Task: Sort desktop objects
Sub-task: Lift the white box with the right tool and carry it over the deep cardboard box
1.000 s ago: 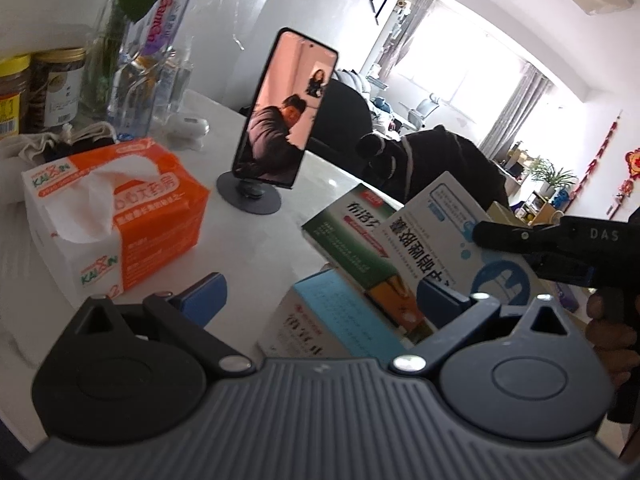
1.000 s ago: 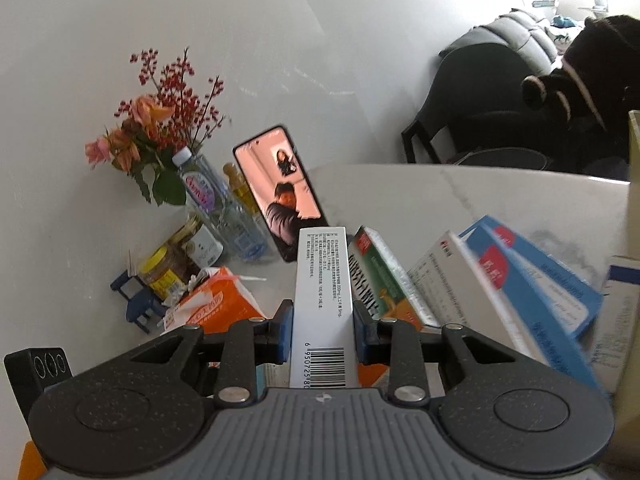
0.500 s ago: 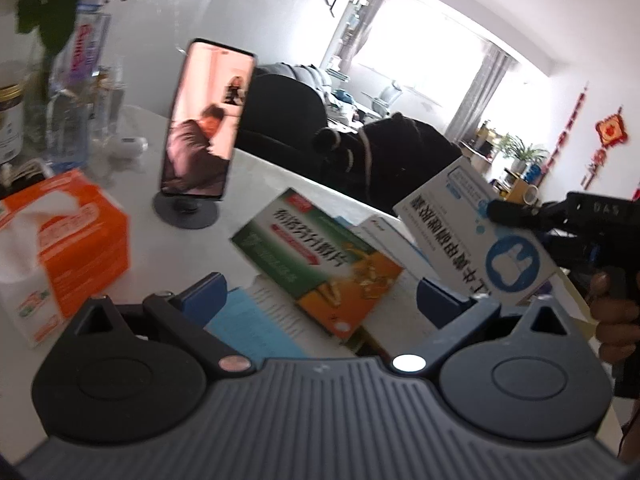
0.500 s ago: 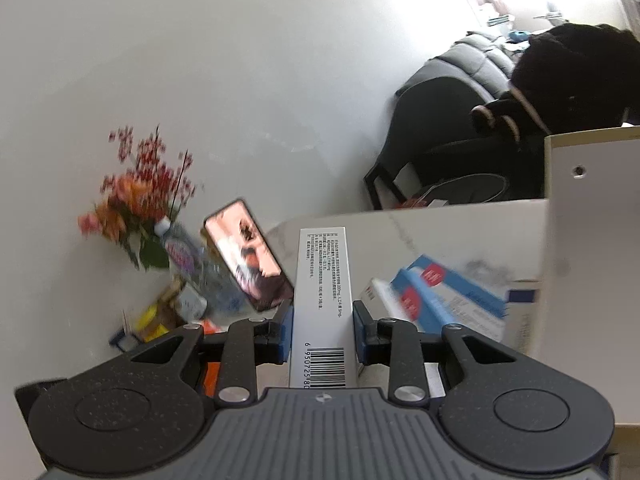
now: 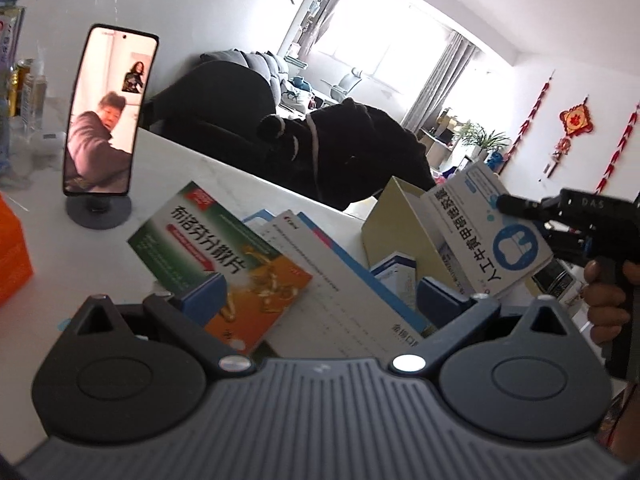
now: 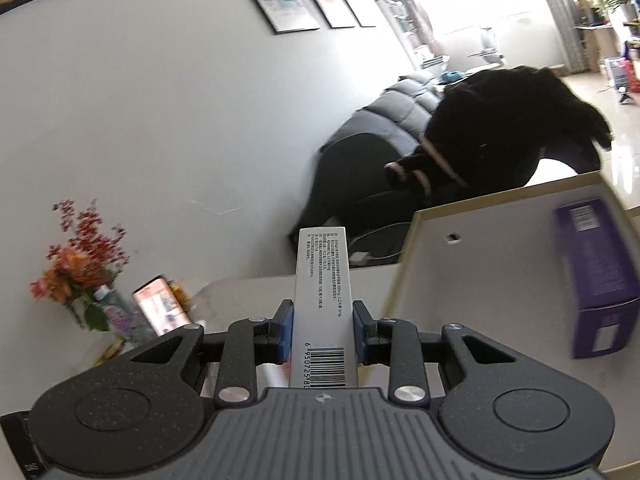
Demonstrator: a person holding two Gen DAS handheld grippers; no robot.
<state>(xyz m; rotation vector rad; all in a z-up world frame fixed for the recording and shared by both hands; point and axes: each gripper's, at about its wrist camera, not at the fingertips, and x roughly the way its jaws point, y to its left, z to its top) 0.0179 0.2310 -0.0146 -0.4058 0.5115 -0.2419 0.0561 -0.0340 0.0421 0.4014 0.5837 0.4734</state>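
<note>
While a purple carton (image 6: 596,280) already lies in the pale cardboard box (image 6: 500,240), the right gripper (image 6: 323,330) clamps a white-and-blue medicine carton (image 6: 322,304) beside it; the left gripper (image 5: 320,296) gapes empty.

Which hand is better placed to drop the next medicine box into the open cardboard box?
Probably the right. The right hand-held gripper is shut on the white-and-blue medicine box, beside the beige open cardboard box. The left hand-held gripper is open over the green-and-orange medicine box.

Two grippers show: the left gripper (image 5: 320,292) and the right gripper (image 6: 323,330). One phone (image 5: 108,114) stands on the table. One purple box (image 6: 596,276) lies in one open carton (image 6: 500,216). One flower bunch (image 6: 80,264).
</note>
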